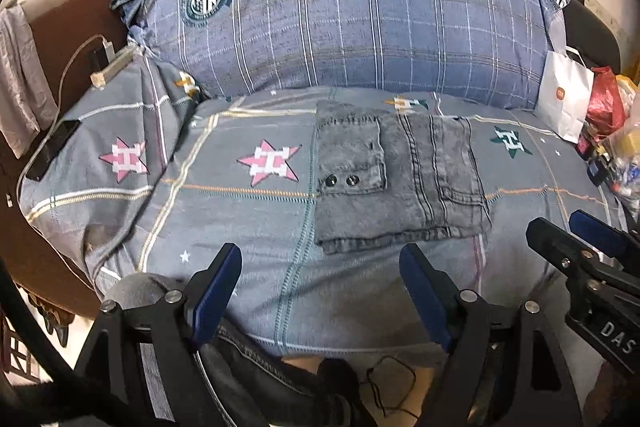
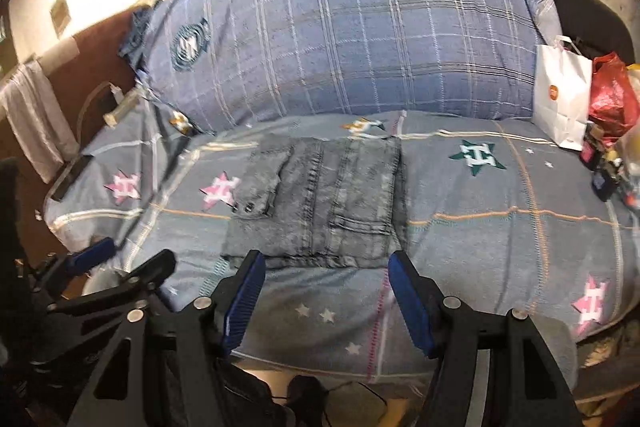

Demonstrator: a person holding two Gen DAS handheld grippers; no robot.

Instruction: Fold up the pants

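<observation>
Grey denim pants [image 1: 396, 175] lie folded into a compact rectangle on the bed sheet [image 1: 240, 227], also seen in the right wrist view [image 2: 320, 203]. My left gripper [image 1: 320, 267] is open and empty, held above the bed's near edge, short of the pants. My right gripper [image 2: 326, 279] is open and empty, just in front of the pants' near edge. The right gripper also shows at the right of the left wrist view [image 1: 576, 239]. The left gripper shows at the left of the right wrist view [image 2: 132, 259].
A large blue plaid pillow [image 1: 340, 11] fills the back of the bed. A white paper bag [image 1: 564, 99] and a red plastic bag [image 1: 606, 99] stand at the right with clutter. A phone [image 1: 52, 155] with a cable lies at the left. The brown headboard [image 1: 72, 27] is left.
</observation>
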